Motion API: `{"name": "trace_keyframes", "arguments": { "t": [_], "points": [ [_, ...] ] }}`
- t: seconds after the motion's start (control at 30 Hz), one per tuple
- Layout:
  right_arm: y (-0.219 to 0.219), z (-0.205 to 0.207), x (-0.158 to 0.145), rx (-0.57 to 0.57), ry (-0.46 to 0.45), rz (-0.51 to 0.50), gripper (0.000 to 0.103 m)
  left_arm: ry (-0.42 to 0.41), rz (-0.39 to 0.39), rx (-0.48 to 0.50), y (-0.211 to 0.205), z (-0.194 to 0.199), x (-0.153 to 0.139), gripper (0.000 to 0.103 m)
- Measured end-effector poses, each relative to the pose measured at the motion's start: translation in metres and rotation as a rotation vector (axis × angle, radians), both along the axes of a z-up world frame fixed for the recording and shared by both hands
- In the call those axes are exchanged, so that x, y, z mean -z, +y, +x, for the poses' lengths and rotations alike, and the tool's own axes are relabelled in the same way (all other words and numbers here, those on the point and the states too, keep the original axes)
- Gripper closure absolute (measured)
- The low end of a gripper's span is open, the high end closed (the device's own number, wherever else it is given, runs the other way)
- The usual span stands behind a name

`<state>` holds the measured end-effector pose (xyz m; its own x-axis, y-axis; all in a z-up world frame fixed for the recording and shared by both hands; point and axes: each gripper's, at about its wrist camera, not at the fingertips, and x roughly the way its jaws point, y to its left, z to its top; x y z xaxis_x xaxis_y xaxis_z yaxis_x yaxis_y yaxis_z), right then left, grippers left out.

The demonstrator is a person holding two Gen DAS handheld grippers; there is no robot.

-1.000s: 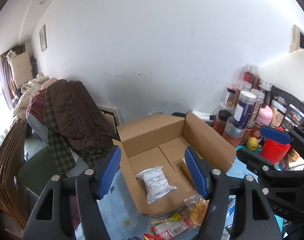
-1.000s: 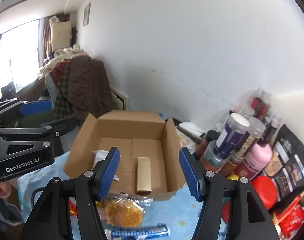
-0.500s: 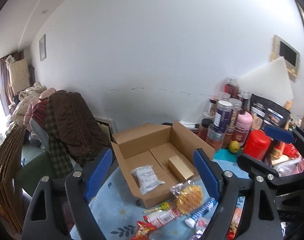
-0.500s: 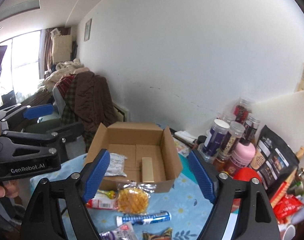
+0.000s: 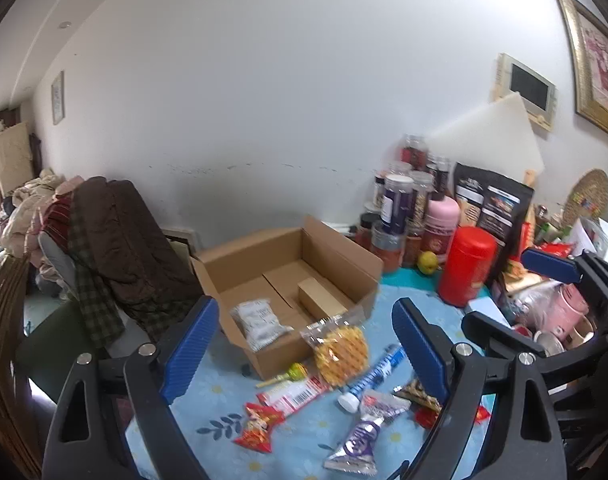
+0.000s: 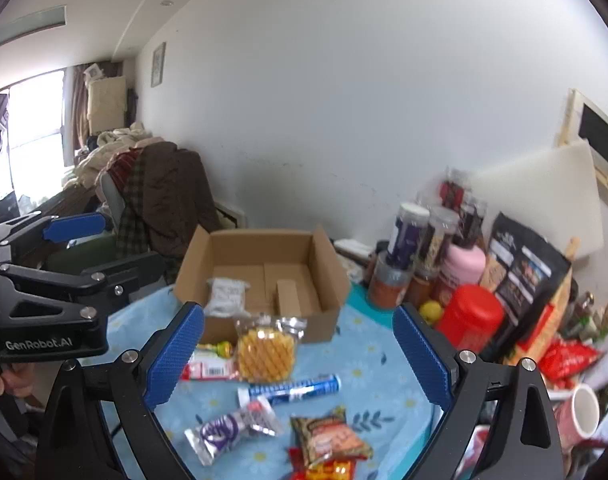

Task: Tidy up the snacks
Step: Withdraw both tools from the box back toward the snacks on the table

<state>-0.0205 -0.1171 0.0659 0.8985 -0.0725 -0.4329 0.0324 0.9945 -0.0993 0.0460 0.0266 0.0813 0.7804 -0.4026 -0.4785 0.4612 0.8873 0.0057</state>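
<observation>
Both claws are empty and their jaws are opening; nothing is held between either pair. The left gripper and right gripper are both held back from the cardboard box, above the blue cloth.

Two items are already seen inside the box: a white pouch on the left side and a tan carton toward the middle.

The loose snacks are laid on the cloth in front of the box, between it and the claws:
- waffle bag, touching the box's front wall, roughly centred ahead of the right claw
- blue tube, just behind the waffle bag toward the claw, long axis running left-right across the right view, so it lies in line with the jaw gap rather than across it
- purple wrapper and orange chip bag, nearest the right claw

Judgement: the blue tube is better placed for the right claw; a wrist roll is probably needed so its narrow width is spanned.
</observation>
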Motion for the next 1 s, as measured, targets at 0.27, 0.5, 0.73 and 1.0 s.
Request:
{"name": "trace_keyframes", "arguments": {
  "t": [0.27,0.5,0.73,1.0],
  "points": [
    [-0.012,-0.017,0.033,0.052,0.054,0.055,0.007,0.044,0.023,0.058,-0.004,-0.015,0.025,0.014],
    [-0.024,-0.027,0.065,0.098,0.123,0.111,0.007,0.119,0.037,0.101,-0.011,-0.018,0.054,0.014],
    [-0.033,-0.029,0.097,0.127,0.184,0.115,0.007,0.186,0.078,0.137,-0.024,-0.018,0.085,0.014],
    [-0.042,-0.030,0.136,0.146,0.258,0.149,0.007,0.287,0.094,0.151,-0.031,-0.011,0.122,0.014]
  ]
}}
